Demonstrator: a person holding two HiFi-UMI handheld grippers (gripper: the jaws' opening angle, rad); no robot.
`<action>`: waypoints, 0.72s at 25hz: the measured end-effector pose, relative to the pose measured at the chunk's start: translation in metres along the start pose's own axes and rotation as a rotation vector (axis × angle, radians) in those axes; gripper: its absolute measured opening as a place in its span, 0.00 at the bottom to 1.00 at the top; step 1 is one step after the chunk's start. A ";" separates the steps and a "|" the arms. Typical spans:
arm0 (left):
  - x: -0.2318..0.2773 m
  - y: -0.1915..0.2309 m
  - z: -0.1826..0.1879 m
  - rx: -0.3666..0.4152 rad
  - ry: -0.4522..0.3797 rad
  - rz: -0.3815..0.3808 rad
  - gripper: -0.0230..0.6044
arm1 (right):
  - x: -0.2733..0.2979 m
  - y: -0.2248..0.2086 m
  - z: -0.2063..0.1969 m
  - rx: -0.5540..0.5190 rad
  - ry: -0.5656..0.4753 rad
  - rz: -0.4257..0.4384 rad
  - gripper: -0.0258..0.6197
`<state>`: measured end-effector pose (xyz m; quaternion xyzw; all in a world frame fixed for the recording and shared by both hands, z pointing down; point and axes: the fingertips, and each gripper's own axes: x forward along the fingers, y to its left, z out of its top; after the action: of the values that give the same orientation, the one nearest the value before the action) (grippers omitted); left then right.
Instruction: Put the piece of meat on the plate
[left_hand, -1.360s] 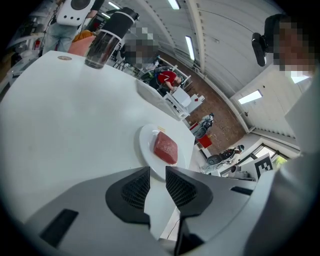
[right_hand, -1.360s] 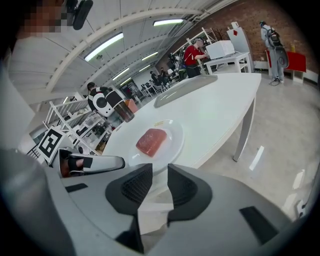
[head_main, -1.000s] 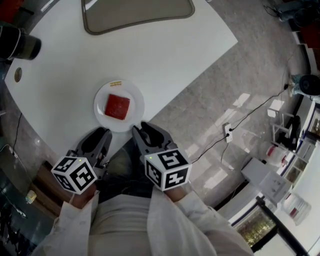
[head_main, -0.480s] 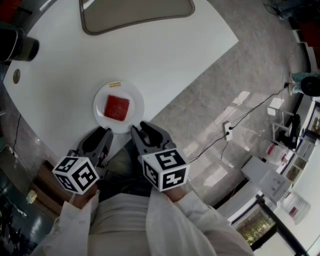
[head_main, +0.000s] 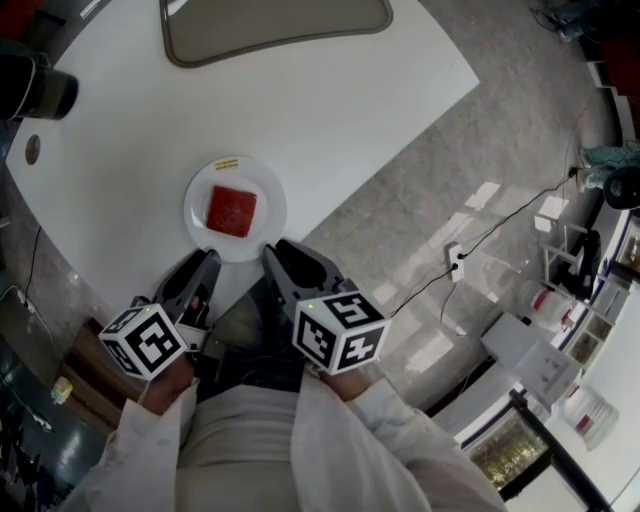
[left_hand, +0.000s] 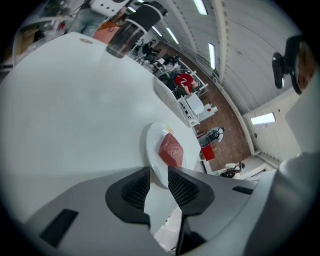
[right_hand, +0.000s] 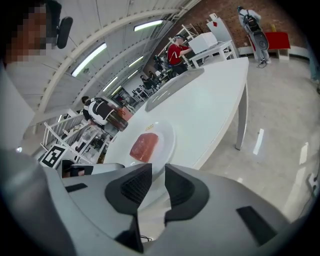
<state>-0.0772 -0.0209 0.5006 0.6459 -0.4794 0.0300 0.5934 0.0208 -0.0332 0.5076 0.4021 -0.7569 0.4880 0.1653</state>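
Our meat sits on the plate, just beyond left gripper and closer right gripper, both narrowly parted, empty.

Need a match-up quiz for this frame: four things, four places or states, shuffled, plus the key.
Things:
1. piece of meat
2. plate
3. left tool
4. tray

Places or states:
A. white, close to the near edge of the table
B. far end of the table, partly cut off in the head view
C. red, lying on the plate
D. short of the plate, jaws slightly apart, holding nothing

Pairs: 1-C, 2-A, 3-D, 4-B
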 end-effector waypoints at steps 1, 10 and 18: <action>-0.001 0.001 0.002 -0.033 -0.008 -0.007 0.21 | -0.001 -0.001 0.001 0.008 0.001 -0.005 0.18; -0.002 0.008 0.015 0.014 -0.048 0.036 0.21 | 0.004 -0.002 0.007 -0.012 -0.006 -0.038 0.18; -0.002 0.007 0.016 0.051 -0.048 0.075 0.20 | 0.006 0.001 0.009 -0.060 0.014 -0.085 0.18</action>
<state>-0.0919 -0.0312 0.4998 0.6430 -0.5164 0.0488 0.5635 0.0177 -0.0433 0.5066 0.4254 -0.7522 0.4603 0.2034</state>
